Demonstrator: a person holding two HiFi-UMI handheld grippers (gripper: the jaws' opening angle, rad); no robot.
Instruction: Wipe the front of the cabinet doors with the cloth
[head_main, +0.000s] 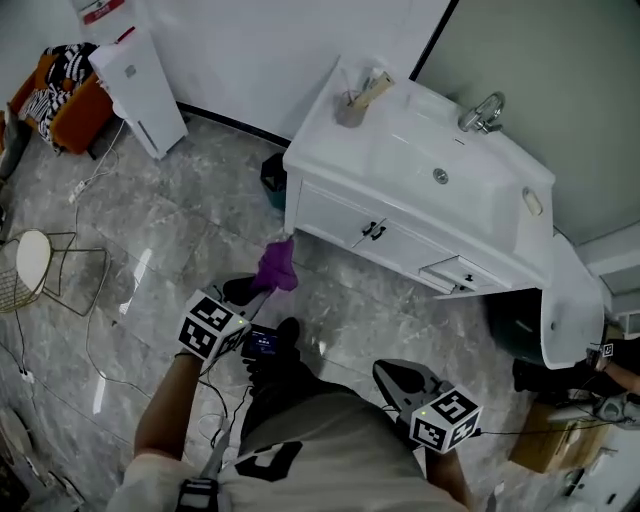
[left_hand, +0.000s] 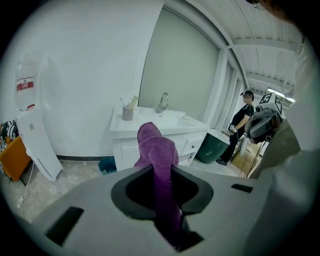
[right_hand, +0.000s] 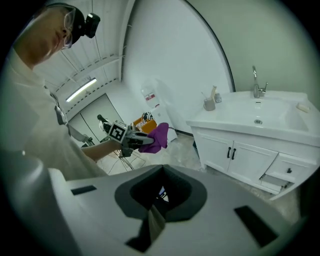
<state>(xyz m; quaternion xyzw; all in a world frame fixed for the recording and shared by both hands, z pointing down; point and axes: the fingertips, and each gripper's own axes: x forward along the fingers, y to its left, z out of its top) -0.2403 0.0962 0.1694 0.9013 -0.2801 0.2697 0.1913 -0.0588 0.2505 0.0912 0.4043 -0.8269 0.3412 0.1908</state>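
A white vanity cabinet (head_main: 420, 190) stands against the wall, its two doors (head_main: 370, 232) shut, with dark handles. A purple cloth (head_main: 277, 265) hangs from my left gripper (head_main: 262, 292), which is shut on it a short way in front of the doors. In the left gripper view the cloth (left_hand: 159, 160) rises between the jaws and hides part of the cabinet (left_hand: 125, 150). My right gripper (head_main: 402, 378) is held low near my body, shut with nothing in it. The right gripper view shows the doors (right_hand: 235, 156) and the cloth (right_hand: 157, 137) at a distance.
A drawer (head_main: 455, 275) right of the doors is slightly open. A cup (head_main: 350, 105) and a tap (head_main: 482, 112) sit on the basin top. A dark bin (head_main: 272, 178) stands left of the cabinet. A wire stool (head_main: 40, 265), cables and a white panel (head_main: 140, 85) are at left. A person (left_hand: 241, 122) stands at right.
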